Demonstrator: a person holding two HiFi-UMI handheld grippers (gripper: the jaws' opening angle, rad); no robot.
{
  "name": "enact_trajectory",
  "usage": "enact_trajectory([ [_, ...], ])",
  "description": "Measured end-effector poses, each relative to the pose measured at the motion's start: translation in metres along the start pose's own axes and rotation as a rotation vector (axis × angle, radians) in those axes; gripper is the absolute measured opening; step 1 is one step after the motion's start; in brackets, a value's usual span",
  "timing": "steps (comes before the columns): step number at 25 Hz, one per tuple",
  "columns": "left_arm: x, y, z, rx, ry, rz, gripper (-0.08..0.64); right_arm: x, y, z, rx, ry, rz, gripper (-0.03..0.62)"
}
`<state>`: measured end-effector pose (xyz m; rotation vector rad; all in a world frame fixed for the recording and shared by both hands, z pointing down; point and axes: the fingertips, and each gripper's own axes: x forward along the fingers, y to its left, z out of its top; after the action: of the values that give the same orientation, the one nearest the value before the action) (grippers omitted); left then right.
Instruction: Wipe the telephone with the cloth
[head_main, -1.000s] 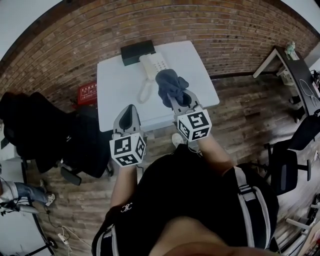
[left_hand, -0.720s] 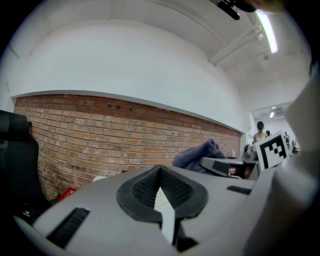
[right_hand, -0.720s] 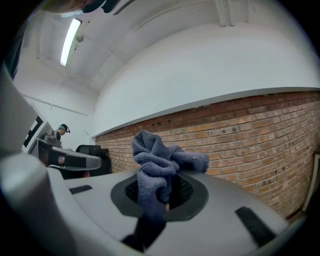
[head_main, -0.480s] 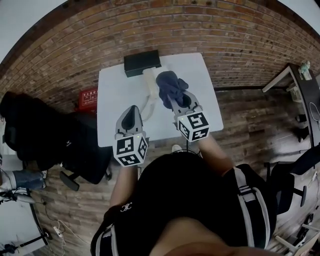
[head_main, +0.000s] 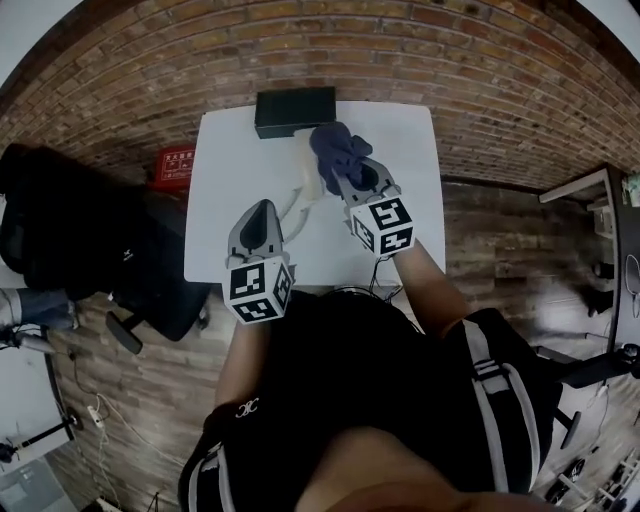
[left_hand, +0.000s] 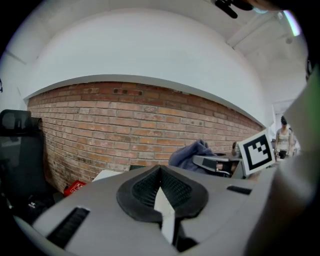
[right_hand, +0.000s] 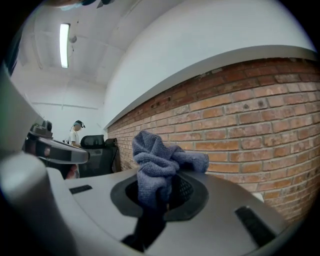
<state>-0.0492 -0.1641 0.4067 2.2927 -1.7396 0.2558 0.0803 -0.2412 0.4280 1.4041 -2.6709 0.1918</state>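
Telephone (head_main: 303, 165): on tabletop (head_main: 225, 190), wiping seemingly in hand. My right claw (head_main: 345, 172) clenched on cloth (head_main: 335, 148); left claw (head_main: 262, 208) closed, empty. Next: press down, rub.

Wall: red-brown brick (head_main: 470, 70) behind the bench, with white plaster (left_hand: 150, 55) above it
Floor: wood planks (head_main: 500, 240)
Bench: white rectangular top (head_main: 225, 215), back edge against the brick wall
Seating: black office chair (head_main: 150, 290) just left of the bench
Red box (head_main: 177, 162) at the foot of the wall
Light: ceiling tube (right_hand: 64, 45), lit
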Motion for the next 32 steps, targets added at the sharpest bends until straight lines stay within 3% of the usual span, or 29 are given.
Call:
enact_trajectory([
  [5, 0.019, 0.037, -0.006, -0.030, 0.050, 0.032, -0.003, 0.066, -0.011, -0.022, 0.001, 0.082, 0.026, 0.029],
  [10, 0.025, 0.062, -0.002, -0.020, 0.050, 0.058, -0.003, 0.121, -0.028, -0.047, -0.011, 0.174, 0.028, 0.028],
  [16, 0.027, 0.090, -0.007, -0.063, 0.041, 0.098, -0.003, 0.169, -0.037, -0.081, -0.001, 0.281, 0.037, 0.028],
  [21, 0.033, 0.105, -0.012, -0.133, 0.043, 0.107, -0.003, 0.191, -0.043, -0.123, -0.031, 0.415, 0.024, 0.028],
  [27, 0.041, 0.108, -0.019, -0.146, 0.063, 0.099, -0.003, 0.203, -0.038, -0.166, -0.052, 0.542, 0.025, 0.029],
  [32, 0.044, 0.106, -0.019, -0.141, 0.067, 0.087, -0.003, 0.202, -0.035, -0.177, -0.051, 0.516, 0.005, 0.028],
])
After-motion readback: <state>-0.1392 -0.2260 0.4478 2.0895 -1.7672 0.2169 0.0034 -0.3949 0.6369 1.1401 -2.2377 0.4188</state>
